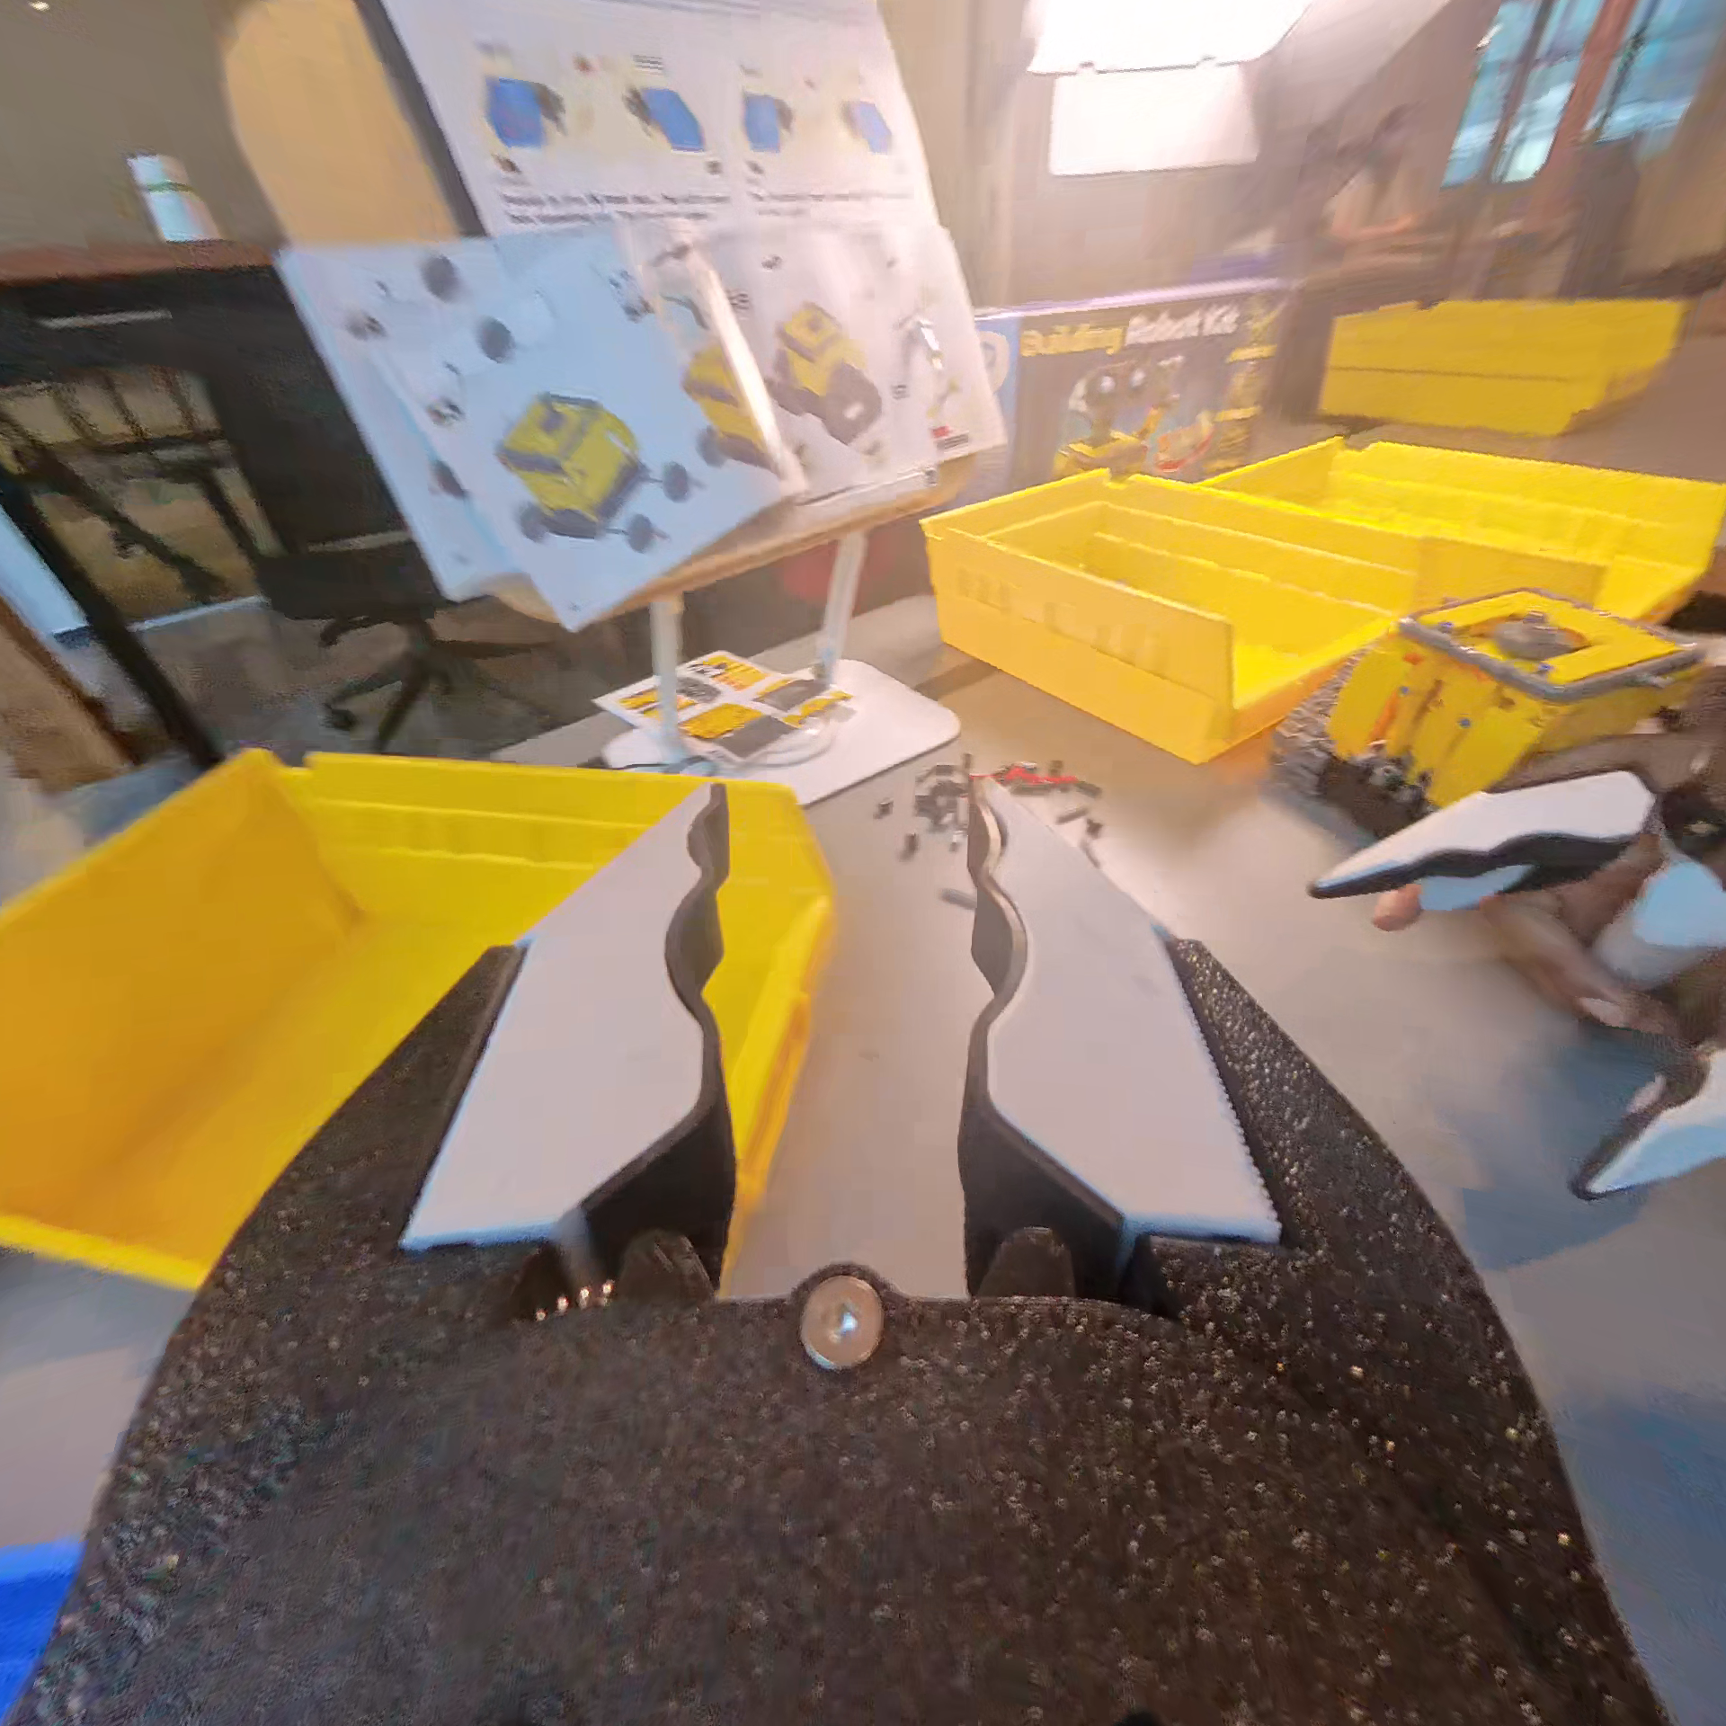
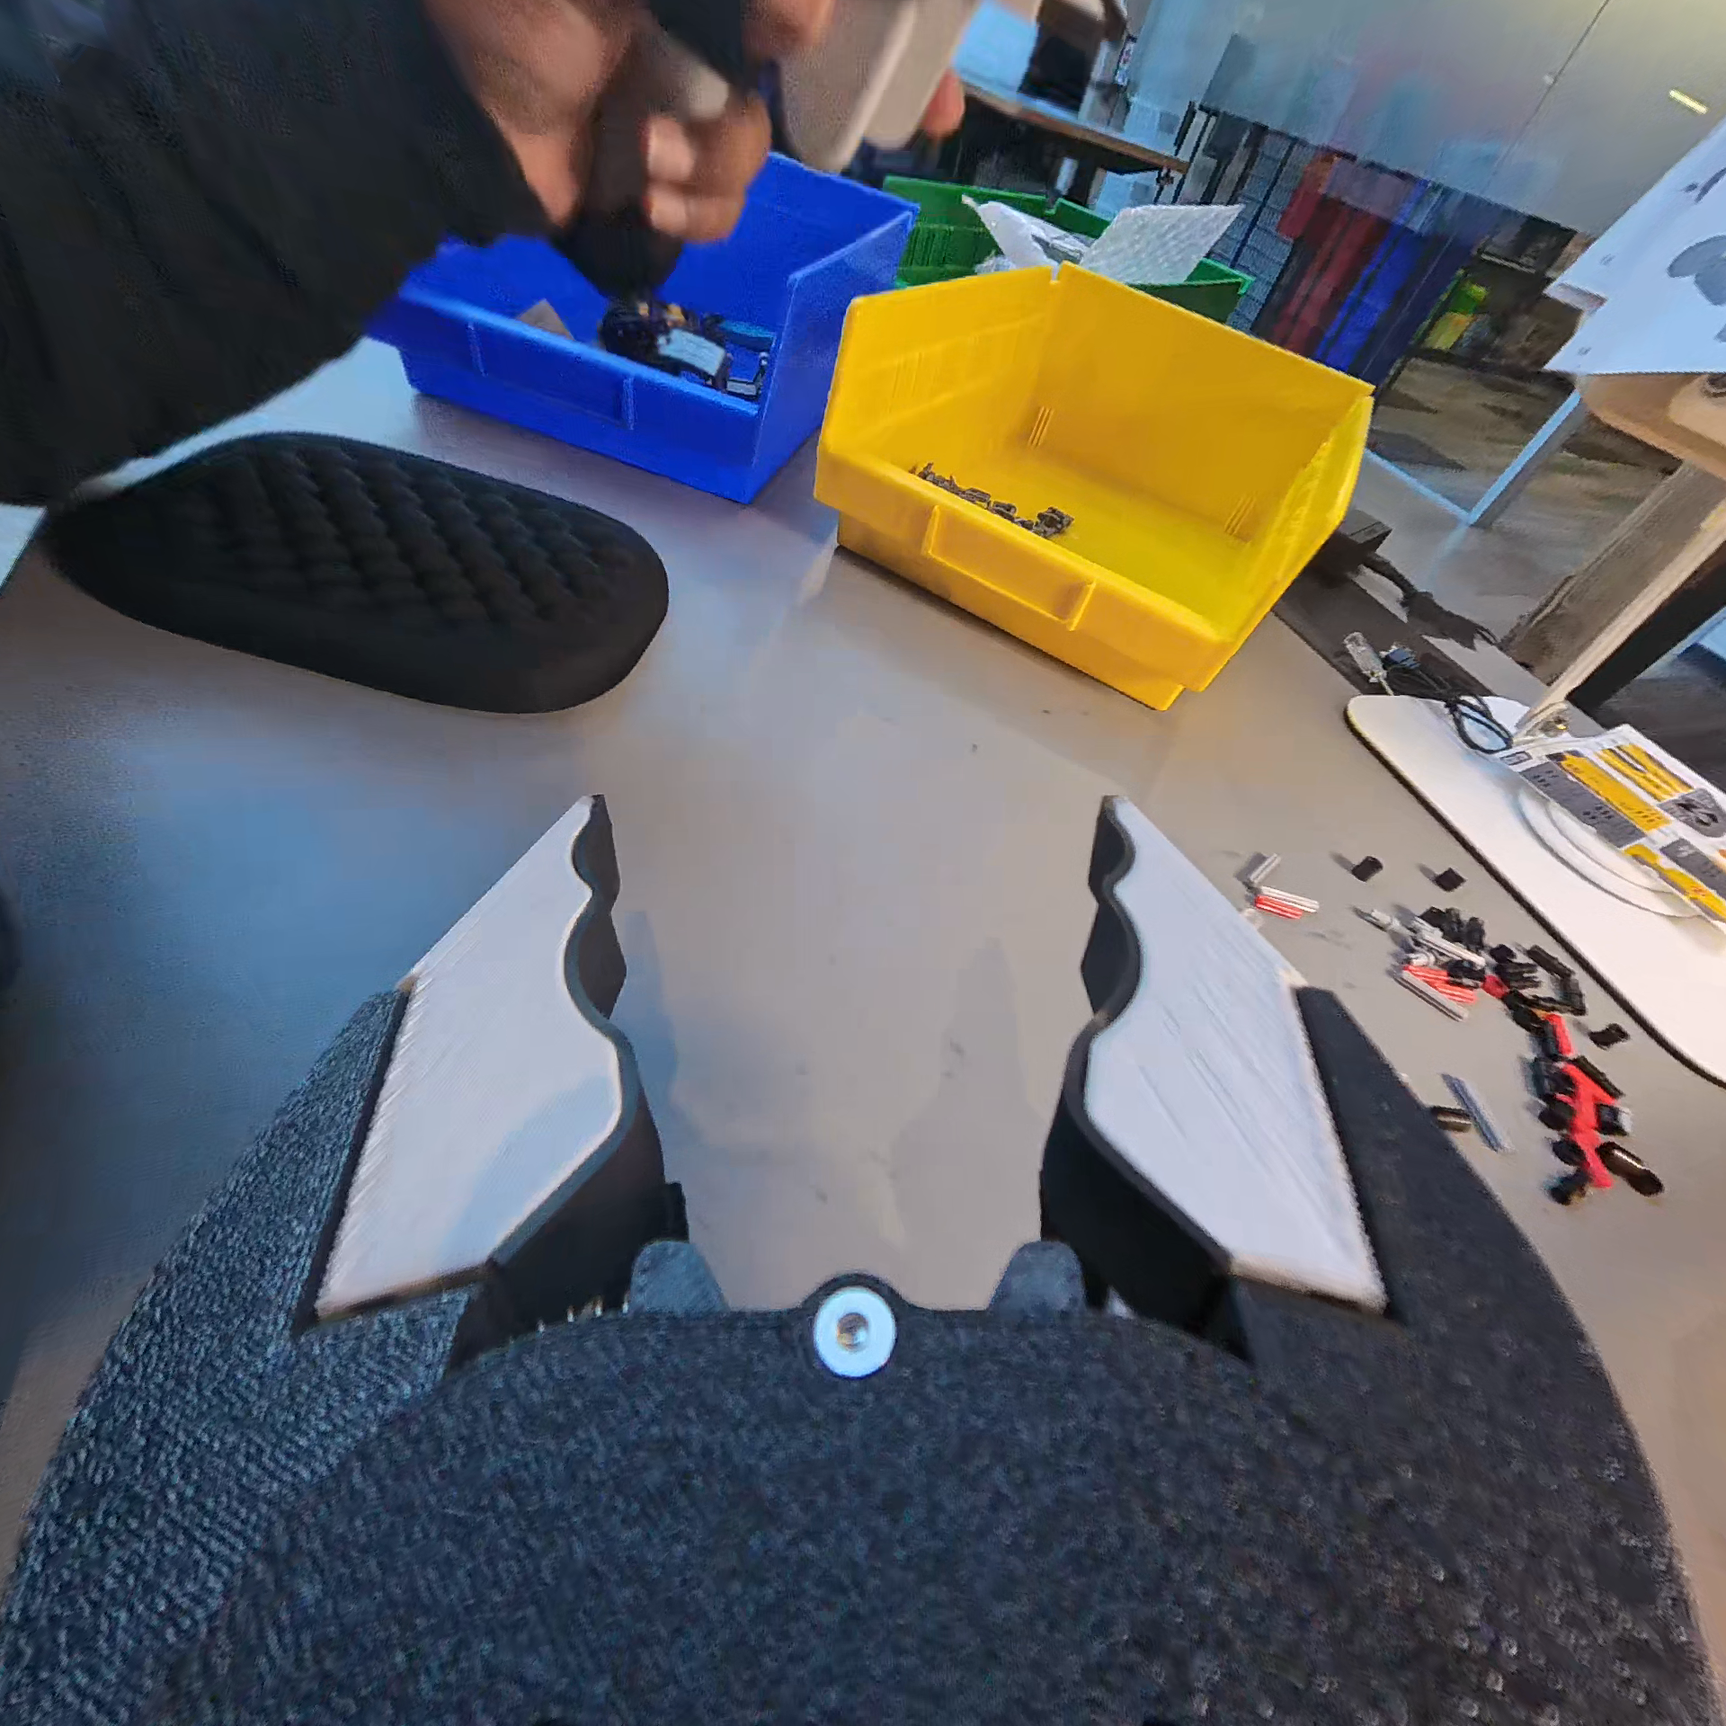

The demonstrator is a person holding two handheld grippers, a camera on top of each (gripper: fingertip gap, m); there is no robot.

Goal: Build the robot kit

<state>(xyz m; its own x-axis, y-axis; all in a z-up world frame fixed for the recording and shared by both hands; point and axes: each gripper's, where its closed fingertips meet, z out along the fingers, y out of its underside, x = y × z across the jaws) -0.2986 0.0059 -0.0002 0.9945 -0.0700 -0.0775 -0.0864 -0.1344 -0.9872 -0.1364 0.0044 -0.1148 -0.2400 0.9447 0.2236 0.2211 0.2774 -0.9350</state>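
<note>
Left gripper (image 1: 845, 813): jaws parted by a narrow gap, nothing between them, held above grey tabletop (image 1: 1308, 1074). Left finger overlaps the rim of an open yellow plastic bin (image 1: 187, 981) in the left wrist view; contact cannot be told. Scatter of small black and red plastic pieces (image 1: 990, 794) just beyond the fingertips. Farther back: white stand with tilted sheets of printed assembly diagrams (image 1: 598, 420), shallow yellow divided trays (image 1: 1167, 598), yellow block-built tracked vehicle model (image 1: 1494, 700) at right. Right gripper (image 1: 1494, 850) visible far right in the same view, blurred.

Right gripper (image 2: 855, 822): jaws wide apart, empty, over bare tabletop (image 2: 841, 934). Ahead: yellow plastic bin (image 2: 1121, 598) with a few small dark parts on its floor. Beside it, to its left: blue plastic bin (image 2: 579, 392). Behind both: green bin (image 2: 943, 233). Black textured oval pad (image 2: 374, 570) at left. Black and red pieces (image 2: 1550, 1046) lying to the right, well clear of the fingers. Person's hand (image 2: 654, 140) and dark sleeve above the blue bin, blurred.
</note>
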